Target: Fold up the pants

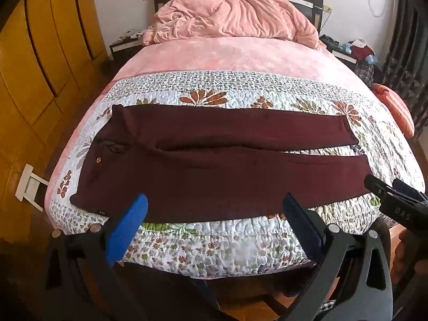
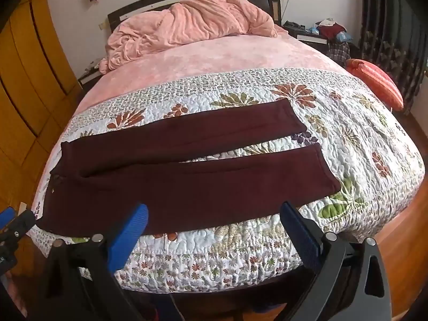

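Dark maroon pants lie flat across the floral quilt at the foot of the bed, waistband to the left, both legs stretched right with a narrow gap between them. They also show in the right wrist view. My left gripper is open and empty, held just short of the near leg's edge. My right gripper is open and empty, also just before the near edge. The right gripper shows at the left wrist view's right edge; the left gripper shows at the right wrist view's left edge.
A crumpled pink blanket is heaped by the dark headboard. Yellow wardrobe doors stand to the left. A cluttered nightstand and an orange striped cushion sit on the right. Wooden floor surrounds the bed.
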The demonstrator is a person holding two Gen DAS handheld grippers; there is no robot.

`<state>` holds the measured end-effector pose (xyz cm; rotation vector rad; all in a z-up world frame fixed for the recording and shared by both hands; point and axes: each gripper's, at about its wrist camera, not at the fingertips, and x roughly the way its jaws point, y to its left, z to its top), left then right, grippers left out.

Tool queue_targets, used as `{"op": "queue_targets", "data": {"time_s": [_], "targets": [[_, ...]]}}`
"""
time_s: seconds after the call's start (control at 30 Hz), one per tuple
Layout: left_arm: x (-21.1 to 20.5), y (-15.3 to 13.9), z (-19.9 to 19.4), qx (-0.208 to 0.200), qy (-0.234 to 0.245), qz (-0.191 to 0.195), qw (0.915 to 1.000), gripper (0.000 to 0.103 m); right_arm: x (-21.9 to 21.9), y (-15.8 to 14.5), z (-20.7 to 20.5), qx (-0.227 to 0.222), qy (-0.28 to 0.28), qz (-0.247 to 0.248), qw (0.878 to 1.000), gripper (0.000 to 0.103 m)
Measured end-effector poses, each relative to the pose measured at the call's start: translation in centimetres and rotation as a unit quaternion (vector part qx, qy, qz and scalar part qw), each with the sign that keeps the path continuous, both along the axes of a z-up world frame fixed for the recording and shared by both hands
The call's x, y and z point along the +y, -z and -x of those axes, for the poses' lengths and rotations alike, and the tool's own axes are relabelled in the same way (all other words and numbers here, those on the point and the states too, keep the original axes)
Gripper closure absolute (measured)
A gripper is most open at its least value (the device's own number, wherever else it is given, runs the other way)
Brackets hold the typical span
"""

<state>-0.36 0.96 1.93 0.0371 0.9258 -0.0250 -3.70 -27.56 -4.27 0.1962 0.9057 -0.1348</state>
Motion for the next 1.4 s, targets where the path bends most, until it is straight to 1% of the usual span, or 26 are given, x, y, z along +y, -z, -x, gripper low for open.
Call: {"op": "queue_targets", "data": {"time_s": [0.13, 1.4], "targets": [[0.03, -0.18, 0.09, -0.003, 0.0, 0.002, 1.0, 0.003, 0.16, -0.14, 0.13, -0.003, -0.002, 0.007, 1.0, 0.004], [0.14, -0.02, -0.16, 0.002, -0.001, -0.002, 1.0, 0.003, 0.34, -0.47, 0.0, -0.005, -0.004, 0.008, 1.0, 0.004]]}}
